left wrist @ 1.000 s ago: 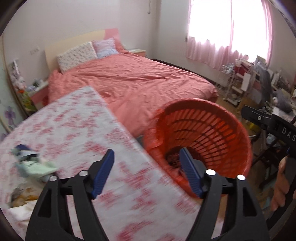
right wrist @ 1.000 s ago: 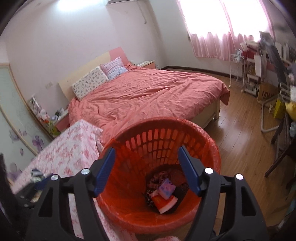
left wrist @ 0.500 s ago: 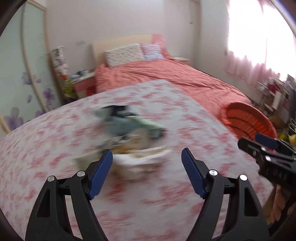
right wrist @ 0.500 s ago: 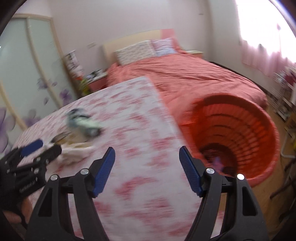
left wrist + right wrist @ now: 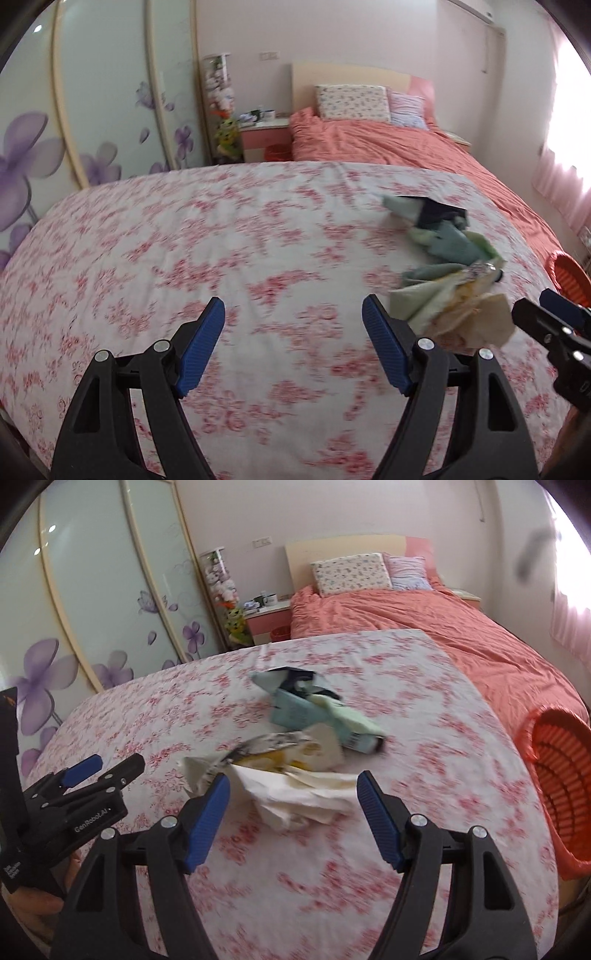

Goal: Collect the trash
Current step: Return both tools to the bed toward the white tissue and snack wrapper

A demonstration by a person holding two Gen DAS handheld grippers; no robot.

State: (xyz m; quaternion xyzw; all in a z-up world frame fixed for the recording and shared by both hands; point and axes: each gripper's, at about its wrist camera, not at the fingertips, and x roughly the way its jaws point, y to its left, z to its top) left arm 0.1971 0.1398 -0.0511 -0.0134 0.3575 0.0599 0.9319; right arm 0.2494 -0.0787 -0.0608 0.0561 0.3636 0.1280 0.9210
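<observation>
A pile of trash lies on the table with the pink-flowered cloth: crumpled white paper, a yellow-printed wrapper and a teal carton. My right gripper hovers just short of the white paper, its jaws closing with the paper's near edge between the tips, untouched. My left gripper is open over bare cloth, with the trash pile off to its right. The orange slatted basket stands beside the table's right edge. Each gripper shows at the edge of the other's view.
Behind the table is a bed with a salmon cover and two pillows. A pink nightstand and a wardrobe with purple flower doors stand at the left. A bright curtained window is at the right.
Both views swung left from the orange basket onto the table. The trash pile now lies in front of my right gripper, whose jaws stand a little narrower. The left jaws are unchanged.
</observation>
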